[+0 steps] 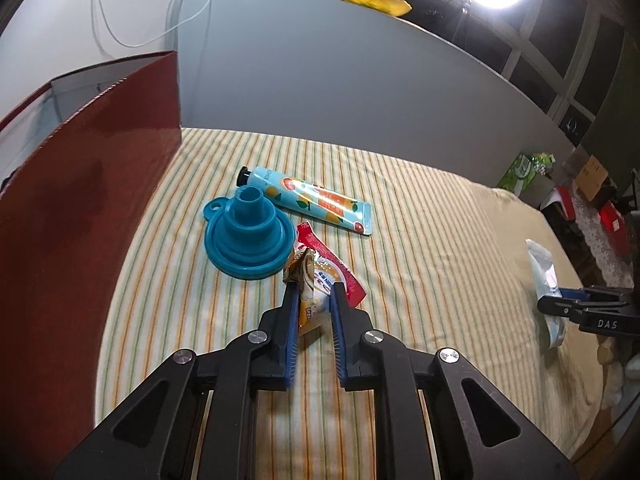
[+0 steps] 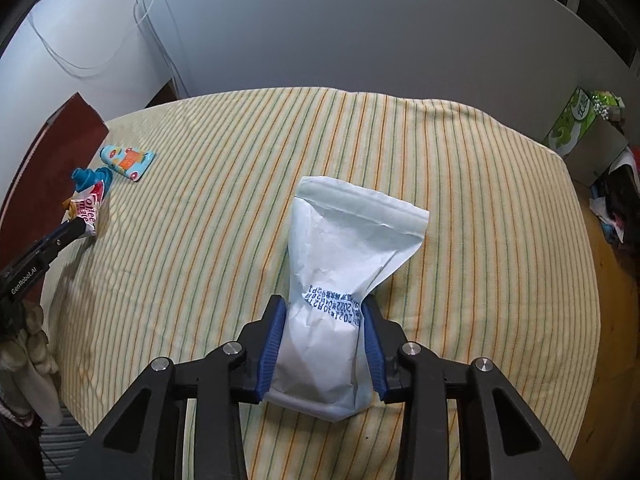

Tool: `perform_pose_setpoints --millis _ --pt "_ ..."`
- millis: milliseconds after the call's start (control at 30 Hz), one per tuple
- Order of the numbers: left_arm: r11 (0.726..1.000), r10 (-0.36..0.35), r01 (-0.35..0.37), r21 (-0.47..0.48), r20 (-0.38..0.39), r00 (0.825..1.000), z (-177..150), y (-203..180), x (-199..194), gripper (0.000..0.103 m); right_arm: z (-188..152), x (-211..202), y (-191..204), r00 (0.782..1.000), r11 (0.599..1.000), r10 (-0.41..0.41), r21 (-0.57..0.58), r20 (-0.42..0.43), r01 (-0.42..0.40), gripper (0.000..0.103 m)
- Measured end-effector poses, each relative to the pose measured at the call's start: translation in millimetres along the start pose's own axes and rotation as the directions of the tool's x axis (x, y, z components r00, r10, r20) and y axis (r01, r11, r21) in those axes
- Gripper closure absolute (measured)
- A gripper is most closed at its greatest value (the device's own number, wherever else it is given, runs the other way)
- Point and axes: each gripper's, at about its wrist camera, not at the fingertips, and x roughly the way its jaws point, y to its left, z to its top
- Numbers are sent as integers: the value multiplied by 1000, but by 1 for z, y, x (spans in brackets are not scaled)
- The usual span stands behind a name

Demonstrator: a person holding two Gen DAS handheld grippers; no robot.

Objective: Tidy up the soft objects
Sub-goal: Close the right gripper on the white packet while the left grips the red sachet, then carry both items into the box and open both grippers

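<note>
The red box point(image 1: 80, 200) runs off the left edge — its inside is hidden. The pale pouch point(image 1: 546, 276) is blurry.

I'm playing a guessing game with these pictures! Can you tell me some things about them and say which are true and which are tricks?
1. The right gripper squeezes a pale blue pouch. True.
2. The blue funnel sits inside the red box. False: it sits on the striped cloth beside the box.
3. The left gripper has its jaws on a small sachet. True.
4. The fruit-print tube stands upright. False: it lies flat.
</note>
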Motion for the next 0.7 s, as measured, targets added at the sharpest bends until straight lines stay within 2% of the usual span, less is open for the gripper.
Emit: perform_pose_setpoints --millis 333,600,700 --pt "999 -45 44 26 49 998 6 -5 -34 90 0 -34 6 997 999 42 -18 63 -41 70" --pt "997 -57 52 50 98 994 17 4 -71 90 19 -69 41 986 992 111 -77 128 -101 69" --pt "998 -31 24 62 119 992 21 11 -86 90 34 -81 63 976 984 151 -119 157 -133 69"
